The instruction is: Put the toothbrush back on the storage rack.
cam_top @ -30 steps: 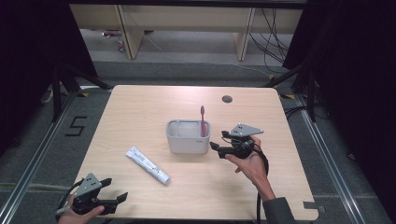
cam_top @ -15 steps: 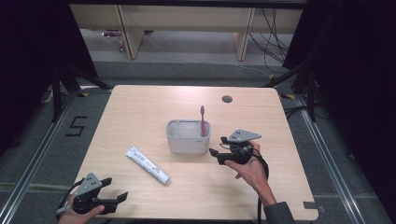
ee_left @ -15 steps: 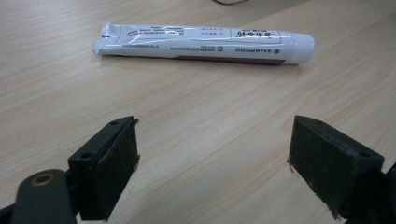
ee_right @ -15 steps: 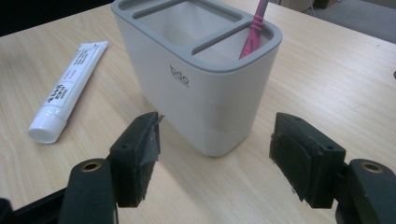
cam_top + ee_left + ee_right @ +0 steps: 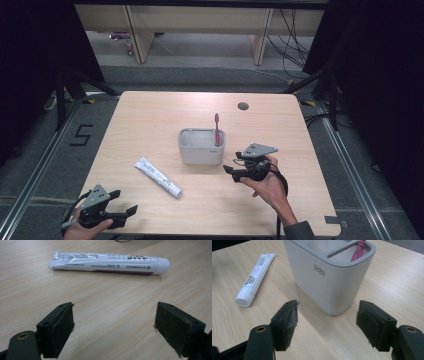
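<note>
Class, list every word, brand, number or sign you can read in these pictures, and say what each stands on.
"bdo": on the grey holder's wall, right gripper view.
"5": marked on the floor left of the table, high view.
Print on the toothpaste tube: too small and blurred to read.

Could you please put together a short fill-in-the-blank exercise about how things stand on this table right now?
1. The pink toothbrush stands upright in the ____ compartment of the grey holder, as the high view shows it.
2. The toothpaste tube lies flat on the ____.
3. The jaws of the left gripper are ____.
4. The right gripper points at the ____.

Missing words: right; table; open; holder
</note>
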Motion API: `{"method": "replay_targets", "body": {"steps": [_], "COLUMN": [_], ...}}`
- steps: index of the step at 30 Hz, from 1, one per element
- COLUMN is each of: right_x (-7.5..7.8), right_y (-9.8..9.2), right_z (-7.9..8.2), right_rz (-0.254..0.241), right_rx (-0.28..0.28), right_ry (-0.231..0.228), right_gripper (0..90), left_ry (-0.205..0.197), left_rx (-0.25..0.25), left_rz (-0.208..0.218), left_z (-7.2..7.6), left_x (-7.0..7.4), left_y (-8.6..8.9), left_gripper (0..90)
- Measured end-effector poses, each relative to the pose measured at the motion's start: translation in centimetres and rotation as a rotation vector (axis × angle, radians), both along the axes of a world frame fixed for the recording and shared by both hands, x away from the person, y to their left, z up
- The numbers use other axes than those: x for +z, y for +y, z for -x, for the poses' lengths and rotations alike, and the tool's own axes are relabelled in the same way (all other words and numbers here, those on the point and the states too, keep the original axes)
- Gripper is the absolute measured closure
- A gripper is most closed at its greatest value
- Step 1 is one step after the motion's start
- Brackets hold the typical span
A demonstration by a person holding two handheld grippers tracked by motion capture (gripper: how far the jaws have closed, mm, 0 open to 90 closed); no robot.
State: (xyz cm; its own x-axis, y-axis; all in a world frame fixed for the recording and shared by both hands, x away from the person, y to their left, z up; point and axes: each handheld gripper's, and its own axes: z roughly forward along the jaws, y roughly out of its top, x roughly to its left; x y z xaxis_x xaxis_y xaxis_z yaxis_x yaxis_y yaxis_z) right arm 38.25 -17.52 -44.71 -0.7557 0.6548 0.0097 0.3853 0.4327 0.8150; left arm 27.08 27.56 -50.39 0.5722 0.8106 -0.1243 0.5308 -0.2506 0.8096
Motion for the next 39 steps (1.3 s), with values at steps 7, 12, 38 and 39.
{"method": "replay_targets", "body": {"steps": [7,12,38,39], "right_x": [0.2,0.2,-0.9,-1.0], "right_y": [0.7,1.6,1.5,1.2], "right_z": [0.1,0.4,1.3,1.1], "right_rz": [0.011,0.019,0.066,0.076], "right_rx": [0.025,0.044,0.030,0.048], "right_ry": [0.003,0.014,0.053,0.013], "right_gripper": [33.7,34.0,34.0,34.0], "left_ry": [0.013,0.015,0.014,0.016], "left_rx": [0.010,0.011,0.017,0.014], "left_rz": [-0.008,-0.012,-0.001,-0.006], "left_z": [0.3,0.4,0.4,0.4], "left_x": [0.0,0.0,0.1,0.1], "left_y": [0.3,0.5,0.5,0.5], "left_gripper": [15.1,15.0,15.1,15.1]}}
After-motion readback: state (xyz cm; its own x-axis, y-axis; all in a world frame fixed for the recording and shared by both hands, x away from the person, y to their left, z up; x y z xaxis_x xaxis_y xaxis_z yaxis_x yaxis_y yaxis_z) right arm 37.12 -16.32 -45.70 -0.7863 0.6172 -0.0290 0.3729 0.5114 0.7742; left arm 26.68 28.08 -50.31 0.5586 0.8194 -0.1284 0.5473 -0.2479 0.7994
